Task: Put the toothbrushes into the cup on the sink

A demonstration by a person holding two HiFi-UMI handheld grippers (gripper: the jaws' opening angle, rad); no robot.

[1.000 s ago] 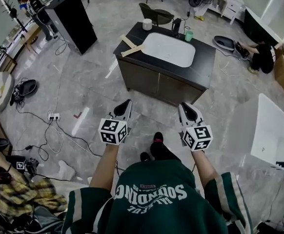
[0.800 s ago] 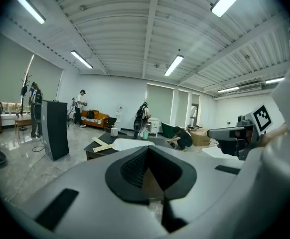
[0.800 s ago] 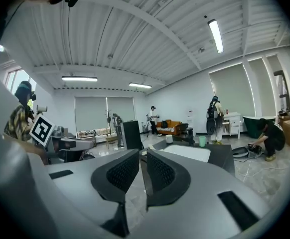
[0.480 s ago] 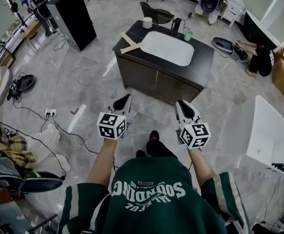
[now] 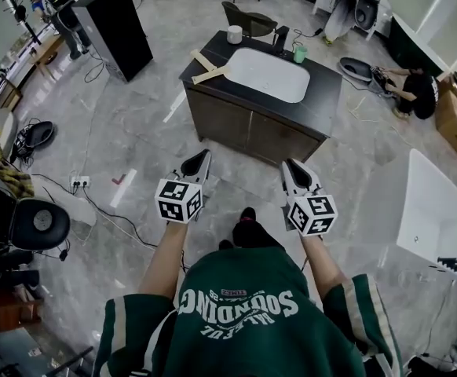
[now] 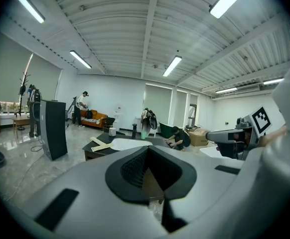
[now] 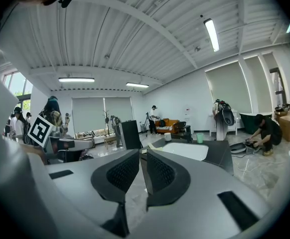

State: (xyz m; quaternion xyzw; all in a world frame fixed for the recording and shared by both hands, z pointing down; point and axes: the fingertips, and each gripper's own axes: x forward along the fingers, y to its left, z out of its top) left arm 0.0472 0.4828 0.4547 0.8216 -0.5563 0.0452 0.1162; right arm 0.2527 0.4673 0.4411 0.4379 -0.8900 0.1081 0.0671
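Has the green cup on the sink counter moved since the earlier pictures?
No. In the head view the green cup stands just right of the black faucet, behind the white basin, as before.

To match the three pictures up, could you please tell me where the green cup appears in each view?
Head view: green cup near the top, right of centre, on the counter behind the white basin.
Left gripper view: small, at the centre, just behind the basin.
Right gripper view: right of centre, behind the basin.
Shared landmark: the white basin.
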